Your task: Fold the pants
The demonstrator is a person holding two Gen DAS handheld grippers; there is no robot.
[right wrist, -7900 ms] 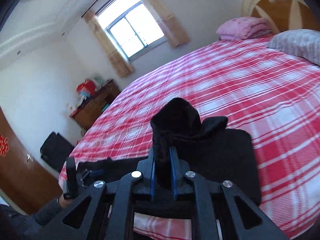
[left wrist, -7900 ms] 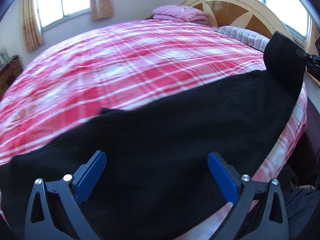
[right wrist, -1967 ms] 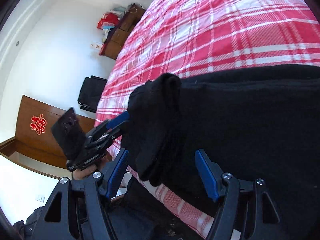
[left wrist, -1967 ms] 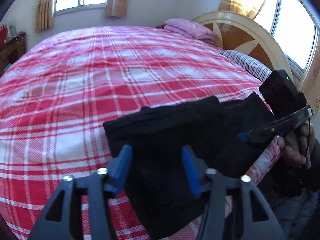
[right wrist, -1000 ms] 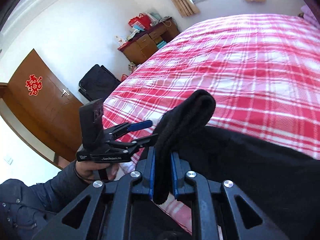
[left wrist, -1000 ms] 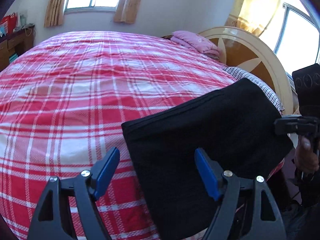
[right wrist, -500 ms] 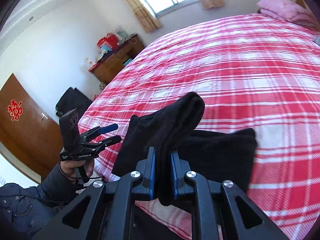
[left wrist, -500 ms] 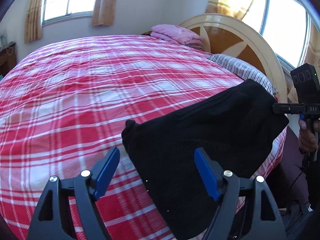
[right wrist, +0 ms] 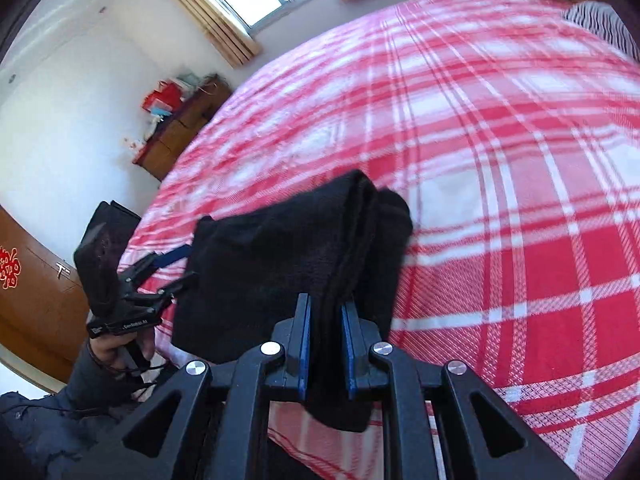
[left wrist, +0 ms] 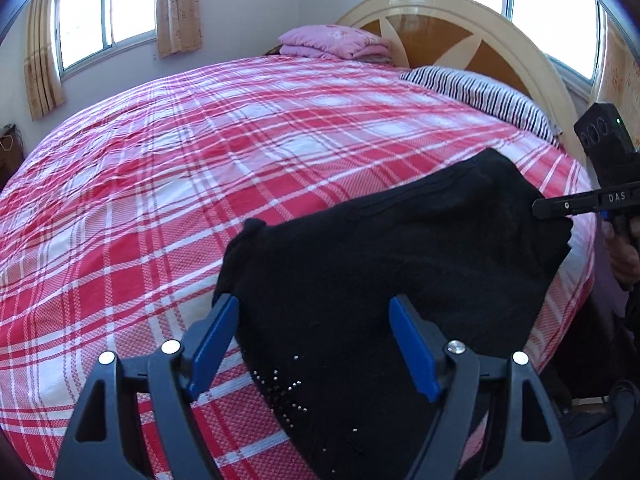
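- My left gripper (left wrist: 314, 340) hangs over the near edge of the bed (left wrist: 168, 184); its jaws have just been opening a little and stand wide, blue pads either side of the black pants (left wrist: 384, 264) without pressing on them, so it grasps nothing.
- My right gripper (right wrist: 325, 346) is clenched on a bunched corner of the pants (right wrist: 296, 264); cloth rises in a hump between its pads and a short tail droops below them.
- The pants lie folded into one thick black slab near the bed's near right corner in the left wrist view, its near part running past the mattress edge, where I cannot tell whether it rests on anything.
- Long axis, in that view: from the lower middle up towards the right, ending at the right gripper's tip (left wrist: 560, 206) beside the headboard (left wrist: 480, 52).
- Open room: the whole red plaid spread beyond and to the left of the pants is bare. Limits are the headboard at the far right, the wall with windows beyond, and a wooden dresser (right wrist: 180, 128) off the far side.
- Count: one pair of pants, two grippers, one striped pillow (left wrist: 480, 96), one pink folded stack (left wrist: 336, 42) by the headboard, two windows in the left wrist view.
- A dark sleeve (right wrist: 92, 384) and hand (right wrist: 116, 346) carry the left gripper in the right wrist view.
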